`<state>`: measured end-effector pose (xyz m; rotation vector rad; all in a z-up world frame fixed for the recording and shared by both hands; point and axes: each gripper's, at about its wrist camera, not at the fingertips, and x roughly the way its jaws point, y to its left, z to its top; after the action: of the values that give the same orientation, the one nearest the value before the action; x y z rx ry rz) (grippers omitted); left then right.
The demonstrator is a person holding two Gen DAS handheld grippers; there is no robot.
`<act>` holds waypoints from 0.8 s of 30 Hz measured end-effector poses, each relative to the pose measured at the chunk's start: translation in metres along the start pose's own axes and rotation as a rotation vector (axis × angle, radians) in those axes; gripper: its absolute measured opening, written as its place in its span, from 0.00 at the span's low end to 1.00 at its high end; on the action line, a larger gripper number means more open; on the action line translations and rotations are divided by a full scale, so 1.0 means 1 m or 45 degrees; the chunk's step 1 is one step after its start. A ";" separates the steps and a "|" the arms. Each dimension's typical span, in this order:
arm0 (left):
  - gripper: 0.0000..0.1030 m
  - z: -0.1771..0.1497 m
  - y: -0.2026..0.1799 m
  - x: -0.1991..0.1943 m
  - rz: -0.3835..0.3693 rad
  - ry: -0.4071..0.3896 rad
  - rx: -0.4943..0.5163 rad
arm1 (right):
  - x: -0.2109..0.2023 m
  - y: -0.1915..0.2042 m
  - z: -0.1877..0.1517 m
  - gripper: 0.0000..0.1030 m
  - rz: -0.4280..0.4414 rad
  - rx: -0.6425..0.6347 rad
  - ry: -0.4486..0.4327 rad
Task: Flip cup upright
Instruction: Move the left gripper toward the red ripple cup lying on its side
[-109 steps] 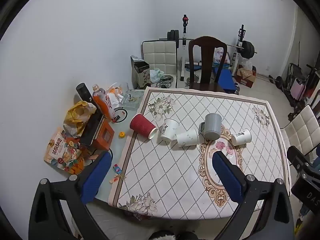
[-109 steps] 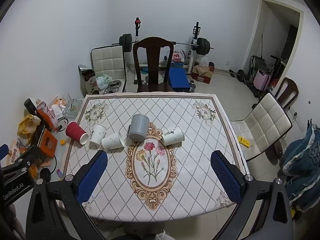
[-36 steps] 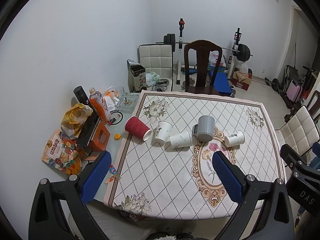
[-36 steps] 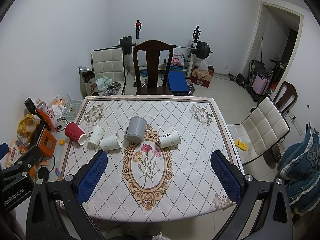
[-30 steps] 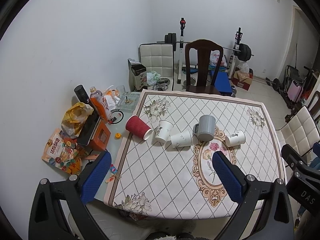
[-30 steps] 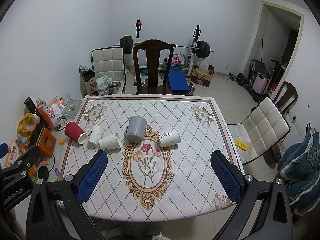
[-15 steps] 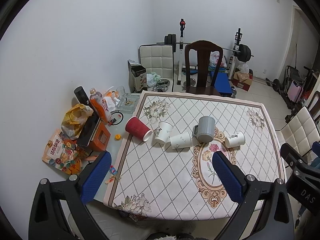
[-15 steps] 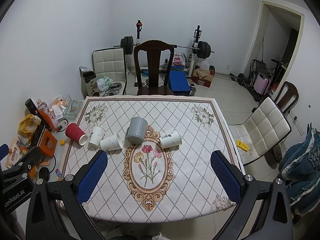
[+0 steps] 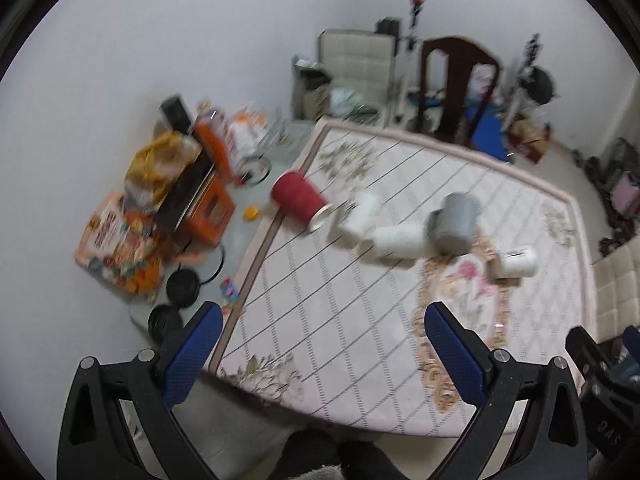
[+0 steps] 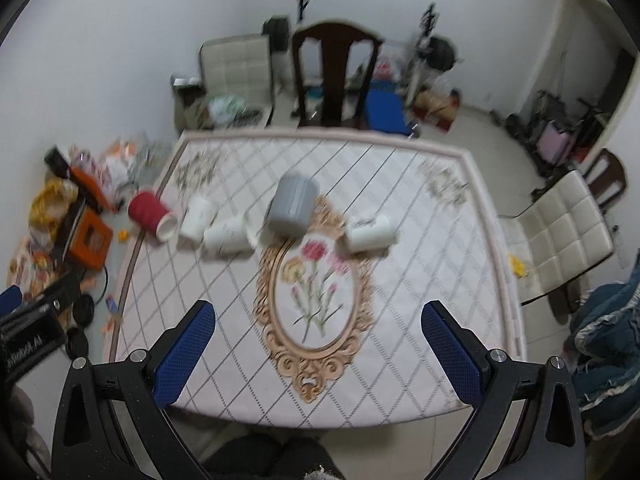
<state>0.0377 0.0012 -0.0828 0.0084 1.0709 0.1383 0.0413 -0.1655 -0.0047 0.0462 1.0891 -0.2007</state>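
— Quilted floral tablecloth (image 10: 420, 280) is seen below; what is noted nearest?

— Both the left gripper (image 9: 320, 356) and right gripper (image 10: 316, 348) are held spread, empty, well short of the cups.

— And farther off?

— A tipped white paper cup (image 10: 370, 236) lies beside the inverted grey mug (image 10: 292, 206); its sidewall should be pinched gently, then rotated.

I see a matt patterned cloth (image 10: 400, 320) on the table, a ribbed red paper cup (image 10: 149, 209), smooth white paper cups (image 10: 370, 234), a matt grey mug (image 10: 292, 204), and textured blue pads (image 10: 184, 348).
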 end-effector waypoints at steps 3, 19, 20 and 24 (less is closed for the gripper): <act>1.00 -0.003 0.006 0.033 0.060 0.089 -0.008 | 0.046 0.011 -0.002 1.00 0.003 -0.020 0.096; 1.00 0.065 0.048 0.220 0.026 0.433 -0.165 | 0.233 0.073 0.030 1.00 -0.145 -0.041 0.448; 1.00 0.073 0.052 0.234 0.003 0.456 -0.198 | 0.240 0.075 0.033 1.00 -0.153 -0.035 0.457; 0.99 0.098 0.066 0.284 -0.123 0.550 -0.385 | 0.275 0.081 0.050 1.00 -0.196 0.011 0.487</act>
<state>0.2499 0.1062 -0.2788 -0.3591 1.4692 0.2195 0.2223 -0.1313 -0.2292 0.0081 1.4748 -0.3447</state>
